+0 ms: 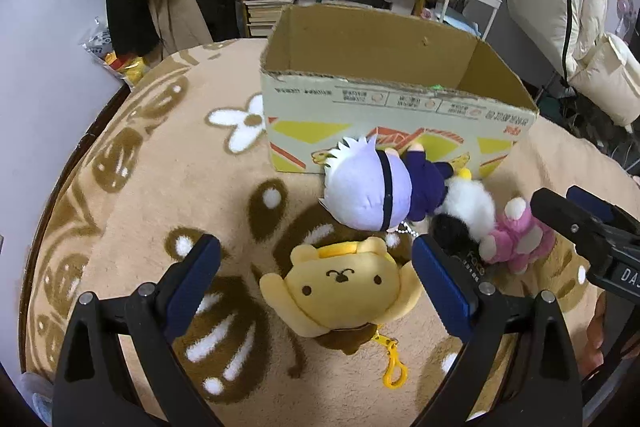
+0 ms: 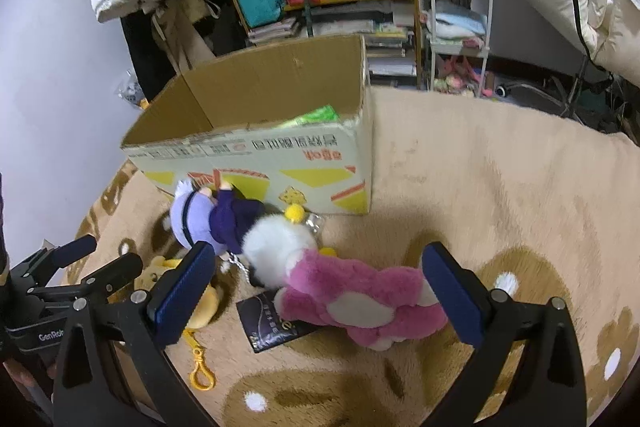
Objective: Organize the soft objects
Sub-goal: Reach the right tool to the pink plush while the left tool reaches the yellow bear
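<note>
I have both hand-held grippers spread wide and empty: the left hand-held gripper straddles the yellow bear plush and the right hand-held gripper straddles the pink plush, both lying on the blanket-covered surface just before the cardboard box. They look light and squashy, so I'd pinch each across its padded middle. Only the right wrist view shows something green already inside the box.

Fuzzy plush toys, fleecy blanket, matt cardboard box
</note>
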Demonstrator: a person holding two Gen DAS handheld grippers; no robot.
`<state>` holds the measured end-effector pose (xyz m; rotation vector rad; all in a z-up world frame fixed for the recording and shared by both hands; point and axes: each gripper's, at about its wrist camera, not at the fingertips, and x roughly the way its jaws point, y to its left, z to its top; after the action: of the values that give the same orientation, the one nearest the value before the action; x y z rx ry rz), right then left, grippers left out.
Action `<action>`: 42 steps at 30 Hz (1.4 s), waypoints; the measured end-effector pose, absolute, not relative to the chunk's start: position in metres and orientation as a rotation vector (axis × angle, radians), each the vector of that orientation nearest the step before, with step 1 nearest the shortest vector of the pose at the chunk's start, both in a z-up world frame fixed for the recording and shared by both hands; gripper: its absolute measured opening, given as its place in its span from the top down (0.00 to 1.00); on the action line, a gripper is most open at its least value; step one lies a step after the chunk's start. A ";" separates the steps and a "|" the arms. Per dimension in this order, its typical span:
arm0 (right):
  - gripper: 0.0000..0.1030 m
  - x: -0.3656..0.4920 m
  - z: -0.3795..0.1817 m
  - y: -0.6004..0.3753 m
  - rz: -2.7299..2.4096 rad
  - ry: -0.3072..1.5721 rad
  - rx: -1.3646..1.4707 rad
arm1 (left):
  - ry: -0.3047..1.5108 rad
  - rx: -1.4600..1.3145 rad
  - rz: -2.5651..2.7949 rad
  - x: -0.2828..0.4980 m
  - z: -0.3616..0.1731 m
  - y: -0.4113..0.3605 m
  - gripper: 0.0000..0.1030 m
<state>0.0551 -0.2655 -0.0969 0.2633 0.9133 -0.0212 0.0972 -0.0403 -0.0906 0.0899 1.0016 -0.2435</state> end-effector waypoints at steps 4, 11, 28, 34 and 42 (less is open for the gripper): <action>0.00 0.060 -0.108 -0.266 -0.032 0.964 0.266 | 1.023 0.101 -0.255 0.098 -0.097 -0.044 0.08; 0.00 0.062 -0.118 -0.272 -0.040 1.003 0.281 | 1.075 0.097 -0.303 0.101 -0.106 -0.050 0.08; 0.00 0.075 -0.132 -0.275 -0.097 1.048 0.222 | 1.171 0.207 -0.321 0.104 -0.137 -0.076 0.08; 0.00 0.080 -0.145 -0.283 -0.111 1.096 0.237 | 1.189 0.228 -0.301 0.107 -0.145 -0.077 0.08; 0.00 0.085 -0.158 -0.290 -0.115 1.138 0.282 | 1.212 0.241 -0.286 0.111 -0.155 -0.078 0.08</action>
<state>0.0849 -0.2895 -0.1579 0.2824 1.1376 -0.1152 0.1111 -0.0781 -0.1555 0.2411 1.2118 -0.2859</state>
